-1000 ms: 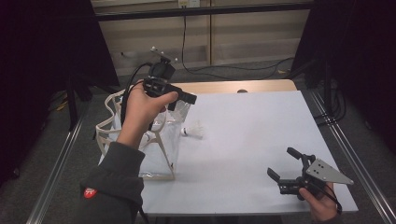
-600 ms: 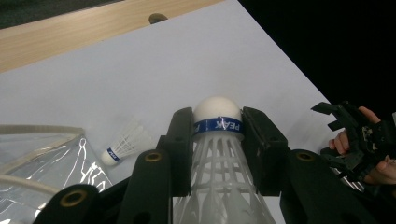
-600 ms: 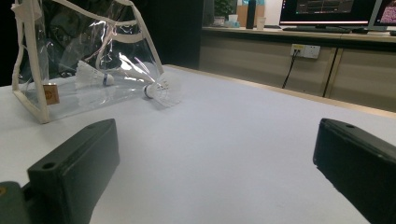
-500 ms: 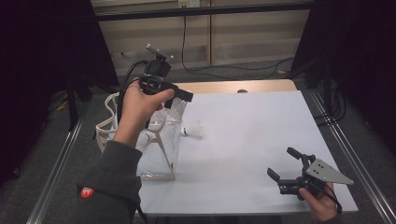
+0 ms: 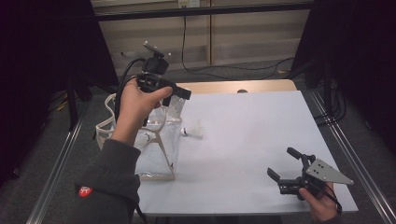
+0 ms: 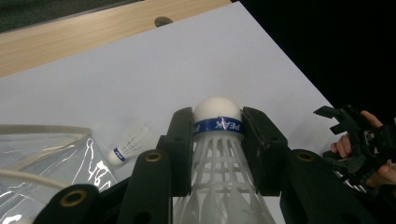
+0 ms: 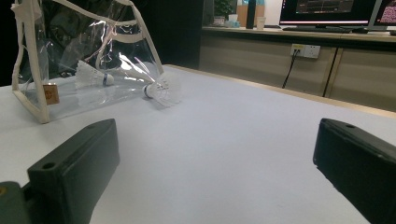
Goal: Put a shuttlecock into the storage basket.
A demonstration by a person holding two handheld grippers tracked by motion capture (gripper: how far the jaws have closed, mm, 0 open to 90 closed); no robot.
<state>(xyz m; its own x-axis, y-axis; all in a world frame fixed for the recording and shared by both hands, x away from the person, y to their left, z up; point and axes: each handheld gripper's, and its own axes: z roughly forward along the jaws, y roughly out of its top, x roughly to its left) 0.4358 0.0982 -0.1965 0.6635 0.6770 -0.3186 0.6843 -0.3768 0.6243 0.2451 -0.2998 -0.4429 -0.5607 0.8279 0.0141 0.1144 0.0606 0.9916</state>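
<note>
**Left gripper pinching a shuttlecock above the clear bag**

The left gripper [image 6: 217, 135] is pinching a white shuttlecock [image 6: 217, 154] between its two black jaws, which are pressing on either side of the blue band just under the rounded cork; the cork is poking out past the jaw tips and the feather skirt is running back toward the camera. In the high view the left hand [image 5: 135, 105] is holding this gripper [image 5: 180, 92] in the air over the left part of the white surface [image 5: 261, 135], above the transparent bag [image 5: 156, 149] with cream trim, which is standing at the surface's left edge.

A second shuttlecock [image 5: 192, 132] is lying on its side on the surface just beside the bag's right side, with its cork pointing toward the bag. In the right gripper view this one [image 7: 161, 89] is showing close against the clear wall, and a third shuttlecock [image 7: 93, 77] is lying inside the bag [image 7: 84, 60] behind the plastic.

The right gripper [image 5: 285, 165] is resting low near the surface's front right corner, well apart from the bag, held by the right hand [image 5: 320, 203]. Its jaws are standing spread wide with nothing between them, pointing across the surface toward the bag.
</note>
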